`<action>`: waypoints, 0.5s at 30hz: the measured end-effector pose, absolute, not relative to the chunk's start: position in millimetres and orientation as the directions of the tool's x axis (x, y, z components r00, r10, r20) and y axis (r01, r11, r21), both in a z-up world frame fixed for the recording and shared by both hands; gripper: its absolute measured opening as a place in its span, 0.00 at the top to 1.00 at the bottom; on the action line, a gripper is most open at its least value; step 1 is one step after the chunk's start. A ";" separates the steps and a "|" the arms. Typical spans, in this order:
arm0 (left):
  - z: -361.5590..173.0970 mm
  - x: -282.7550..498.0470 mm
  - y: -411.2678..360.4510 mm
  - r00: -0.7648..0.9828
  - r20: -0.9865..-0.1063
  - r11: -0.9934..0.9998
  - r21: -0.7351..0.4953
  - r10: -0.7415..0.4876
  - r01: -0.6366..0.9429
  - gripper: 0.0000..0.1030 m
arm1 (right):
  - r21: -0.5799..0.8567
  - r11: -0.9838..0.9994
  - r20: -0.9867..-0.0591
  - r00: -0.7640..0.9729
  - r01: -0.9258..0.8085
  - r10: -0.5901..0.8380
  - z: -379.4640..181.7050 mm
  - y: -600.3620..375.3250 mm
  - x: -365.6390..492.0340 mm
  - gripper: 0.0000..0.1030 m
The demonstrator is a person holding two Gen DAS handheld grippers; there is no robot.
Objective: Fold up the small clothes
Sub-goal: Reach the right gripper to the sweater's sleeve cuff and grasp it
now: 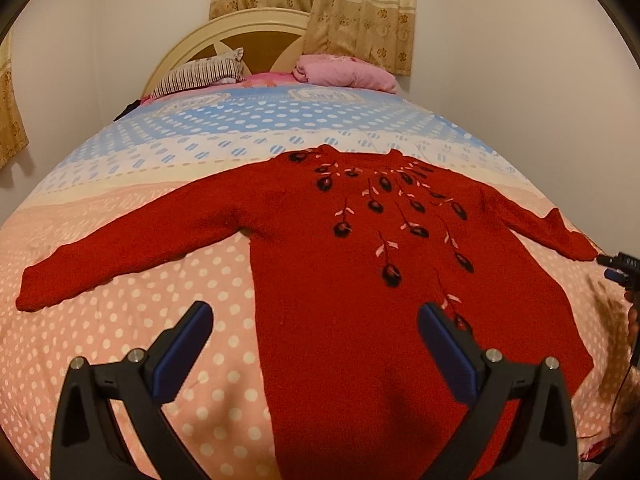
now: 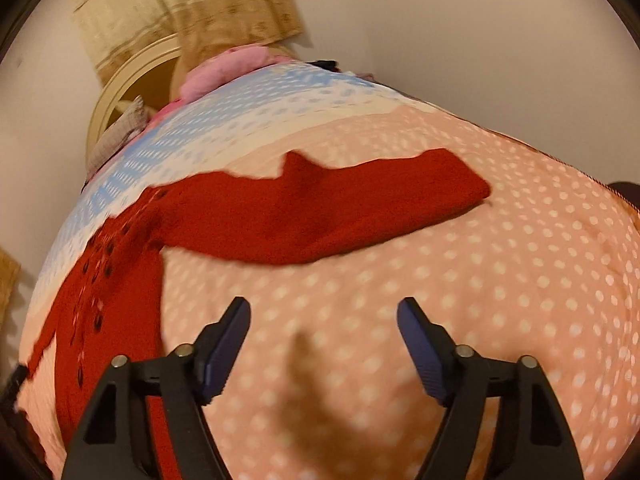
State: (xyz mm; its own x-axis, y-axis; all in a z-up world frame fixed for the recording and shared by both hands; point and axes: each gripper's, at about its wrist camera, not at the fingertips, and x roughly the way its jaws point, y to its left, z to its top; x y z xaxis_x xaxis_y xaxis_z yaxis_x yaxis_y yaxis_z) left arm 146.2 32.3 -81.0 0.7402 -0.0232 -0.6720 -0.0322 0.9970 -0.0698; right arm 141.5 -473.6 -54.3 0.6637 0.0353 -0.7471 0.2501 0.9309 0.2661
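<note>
Red sweater (image 1: 340,280) is spread flat on the dotted bed (image 1: 120,340), in the middle of the frame. Left tool (image 1: 314,332) and right tool (image 2: 324,328) are held open above it, and nothing is gripped.

A: The red sweater (image 1: 352,280) runs off the left wrist view's bottom edge, so its hem is hidden. At the right rim, only a dark sliver of the right gripper (image 1: 618,270) shows.

B: The right wrist view is smeared; the sweater's flower pattern (image 2: 100,264) is just dark specks, and the curtain (image 2: 192,8) is blurred.
</note>
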 end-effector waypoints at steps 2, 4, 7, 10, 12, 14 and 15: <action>-84.4 148.4 32.8 0.734 -0.679 0.996 -0.077 -0.027 -0.035 0.00 | 0.294 0.907 -0.750 0.661 0.303 0.022 -55.8 -496.4 150.9 0.35; -87.2 149.2 33.3 0.731 -0.682 0.996 -0.078 -0.025 -0.039 0.00 | 0.303 0.886 -0.755 0.656 0.351 -0.001 -58.4 -515.9 158.0 0.36; -90.2 151.1 33.9 0.732 -0.681 0.997 -0.057 -0.004 -0.048 0.00 | 0.330 0.844 -0.764 0.645 0.423 -0.025 -62.6 -546.9 167.6 0.41; -93.4 158.1 37.4 0.736 -0.676 0.997 -0.021 0.036 -0.068 0.00 | 0.346 0.803 -0.775 0.630 0.484 -0.046 -68.4 -574.8 180.1 0.44; -95.7 163.0 40.2 0.732 -0.679 0.997 -0.008 0.053 -0.079 0.00 | 0.366 0.787 -0.776 0.629 0.497 -0.036 -71.9 -584.9 187.7 0.45; -98.3 166.8 44.1 0.728 -0.683 0.996 -0.002 0.066 -0.092 0.00 | 0.368 0.777 -0.782 0.622 0.511 -0.040 -74.5 -591.3 194.5 0.46; -99.1 167.6 45.0 0.726 -0.684 0.995 -0.003 0.067 -0.095 0.00 | 0.368 0.772 -0.784 0.620 0.519 -0.043 -76.4 -594.7 199.8 0.48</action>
State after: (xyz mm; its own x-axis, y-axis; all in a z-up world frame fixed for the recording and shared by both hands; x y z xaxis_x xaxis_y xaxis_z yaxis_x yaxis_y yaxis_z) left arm 167.6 45.0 -99.1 0.7260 0.0675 -0.6843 -0.0951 0.9955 -0.0027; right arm 199.8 -594.7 -76.4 0.6196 -0.0427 -0.7838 0.5187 0.7717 0.3679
